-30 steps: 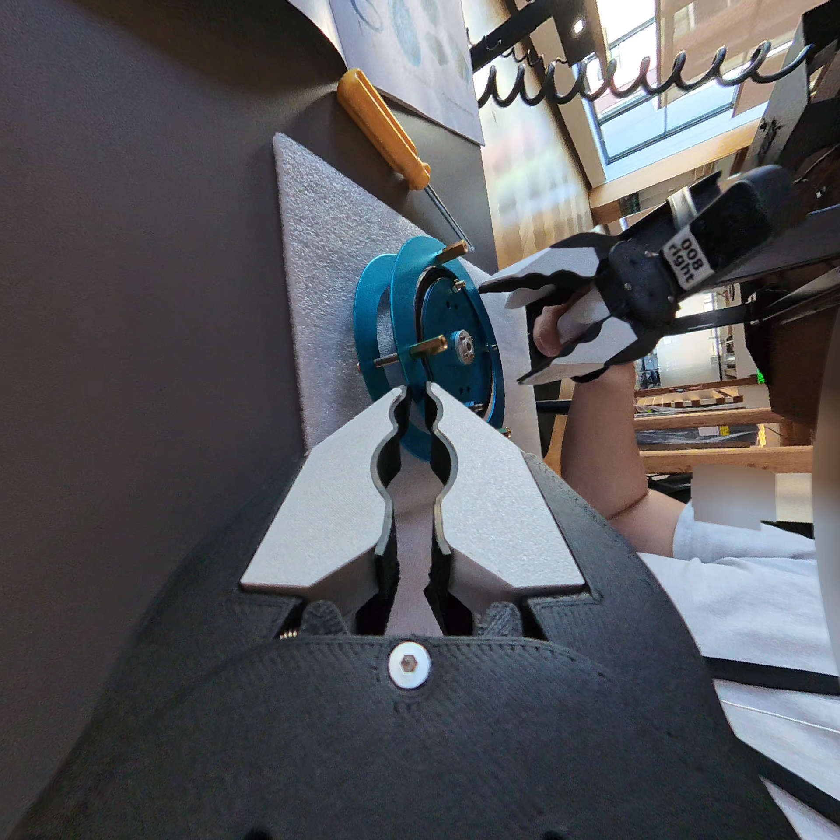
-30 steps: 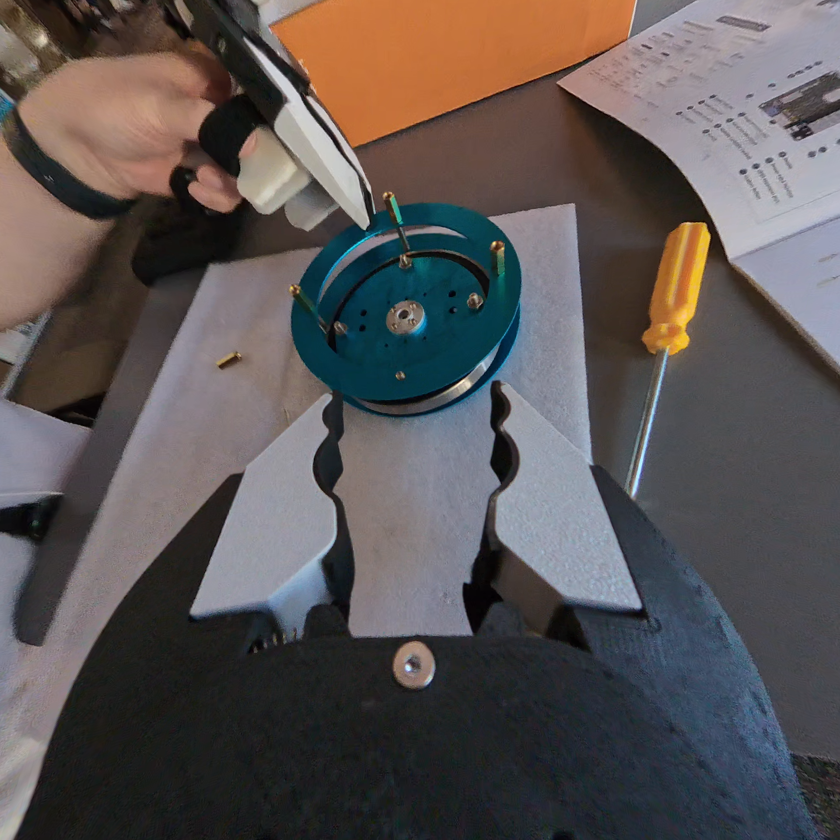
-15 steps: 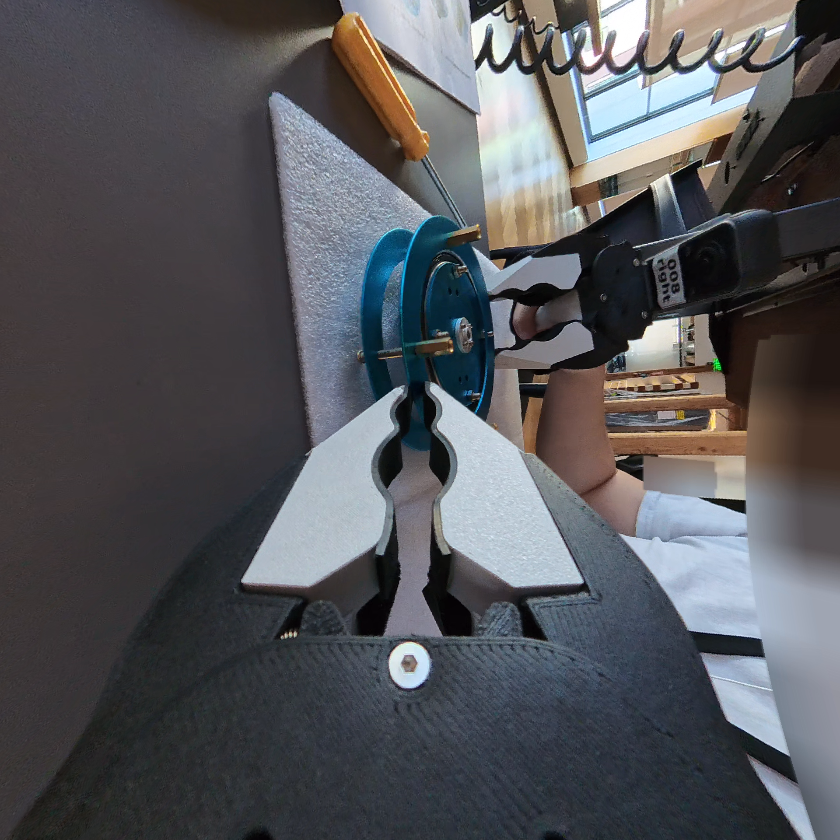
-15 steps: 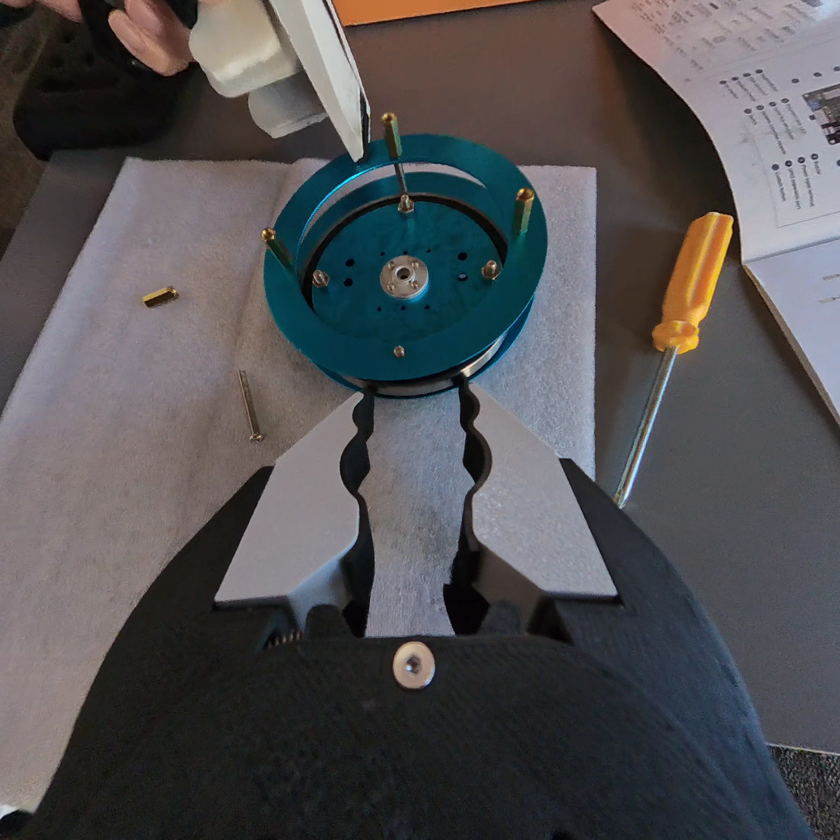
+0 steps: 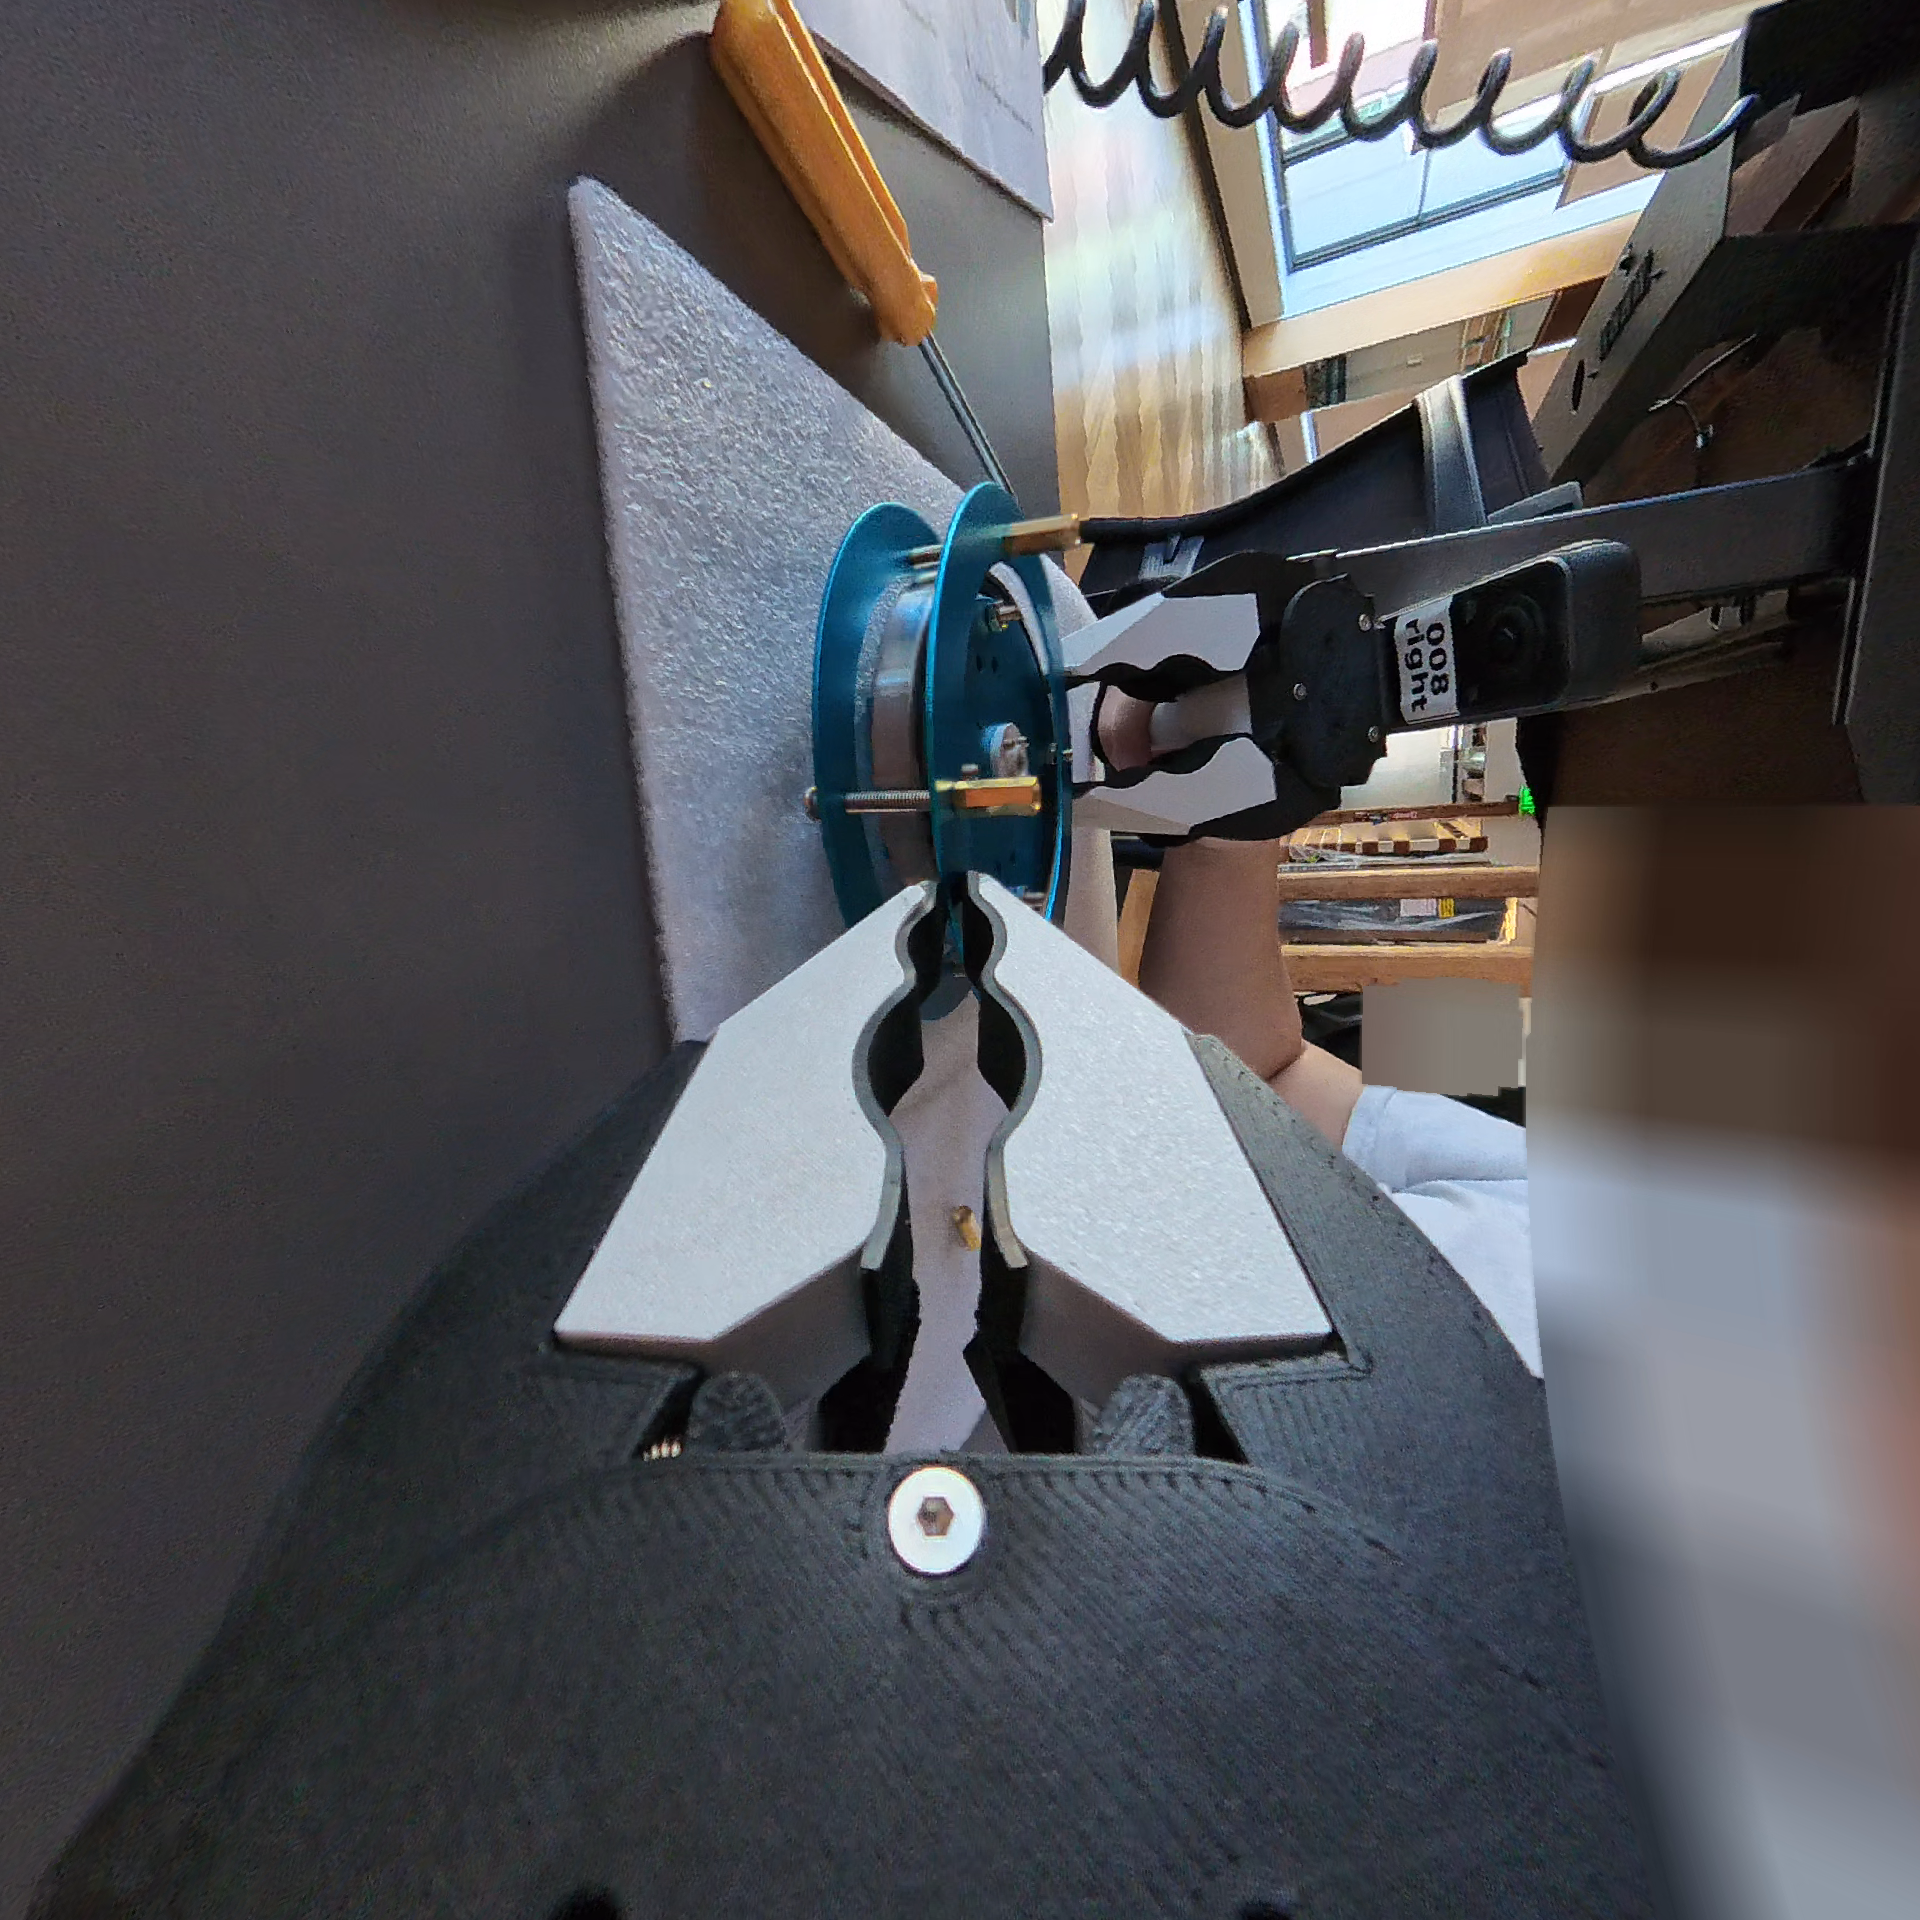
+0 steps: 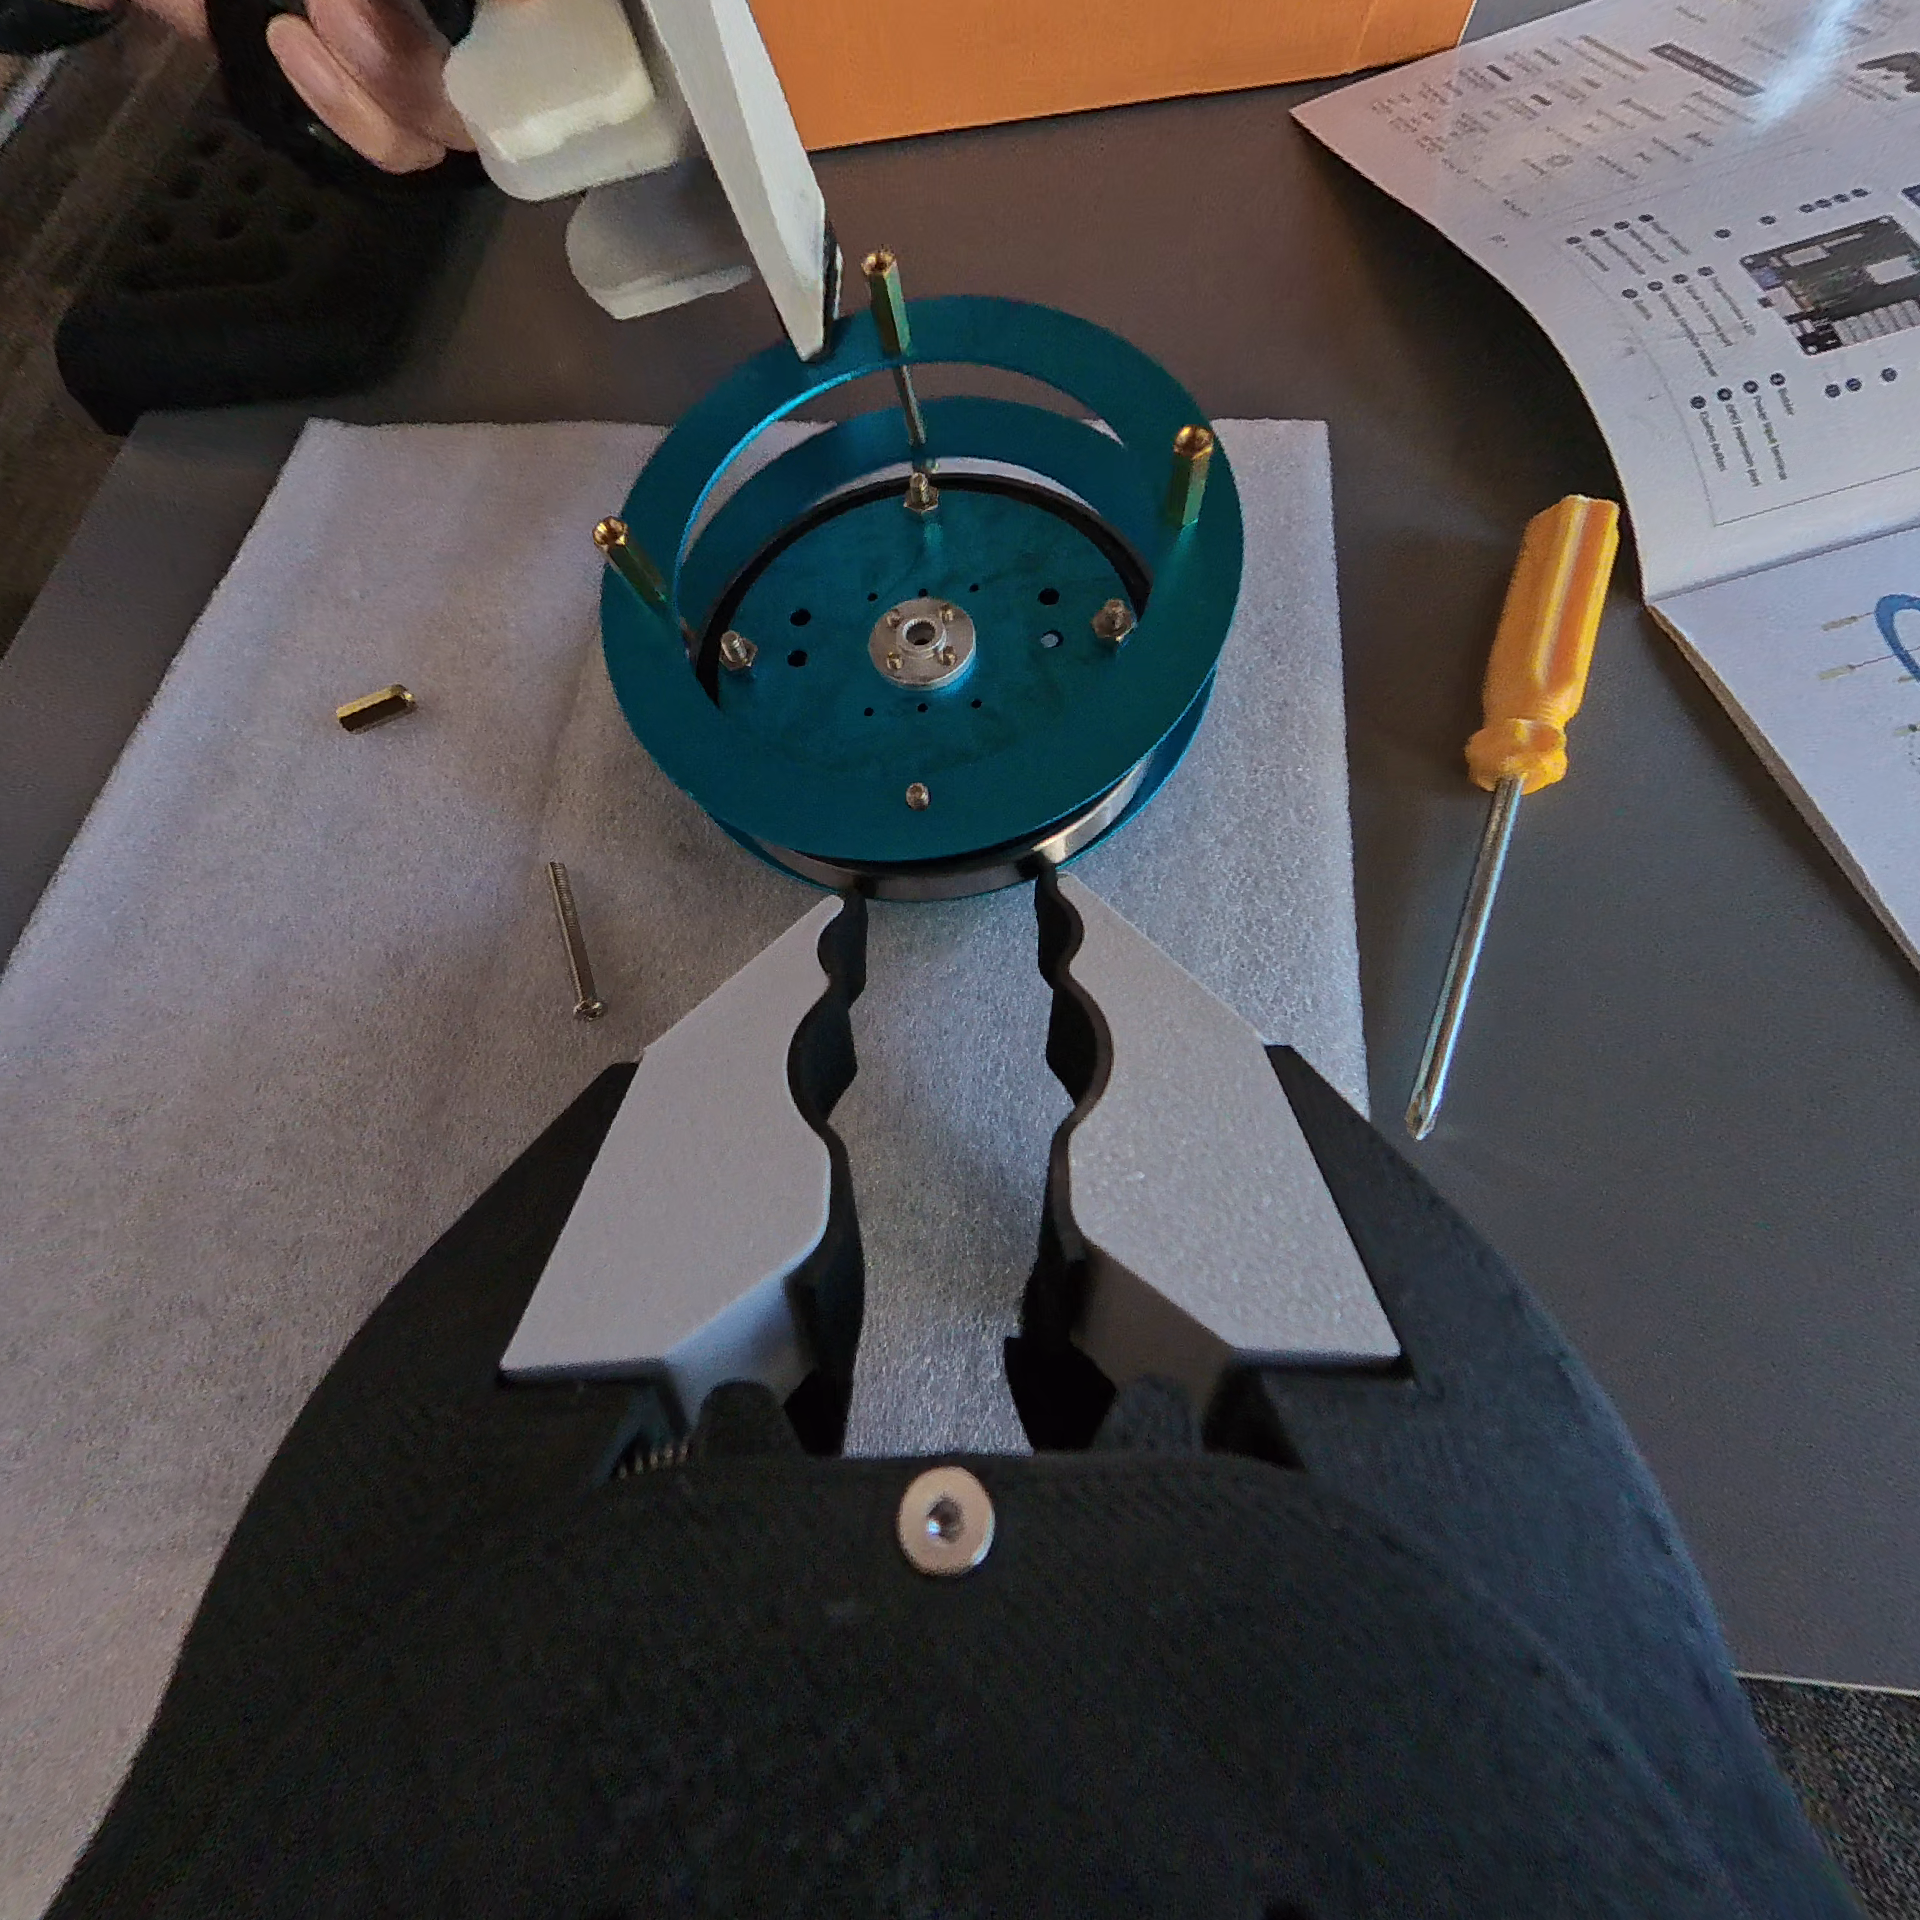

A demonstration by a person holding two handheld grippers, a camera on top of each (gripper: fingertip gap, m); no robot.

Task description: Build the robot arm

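Left wrist view shows the left tongs (image 5: 951,914) closed on the thin edge of the upper teal ring (image 5: 940,717), their grey fingertips (image 5: 904,914) pinching its rim, seemingly to hold that ring lifted and tilted above the teal base disc (image 5: 836,727); brass standoffs (image 5: 997,798) on threaded rods pass through the ring, which probably keeps it from sliding sideways; the right tongs (image 5: 1081,717) sit just beside the far rim of the assembly, jaws parted and holding nothing. Right wrist view has the right tongs (image 6: 951,904) open, tips touching or nearly touching the near edge of the base, perhaps to steady it; I cannot tell whether there is contact. The whole assembly rests on a white foam sheet (image 6: 260,1039), a soft, pebbled pad that likely protects the anodised metal and stops small parts rolling; a loose brass standoff (image 6: 375,709) and a long steel screw (image 6: 571,940) lie on it to the left, well apart from the rings. The rings look flat, thin and matt teal, with a silver hub (image 6: 922,647) at the centre of the perforated inner plate; a yellow-handled screwdriver (image 6: 1507,769) lies on the dark desk (image 6: 1714,1143) to the right, near an open printed booklet (image 6: 1714,260); an orange box (image 6: 1091,52) stands behind.
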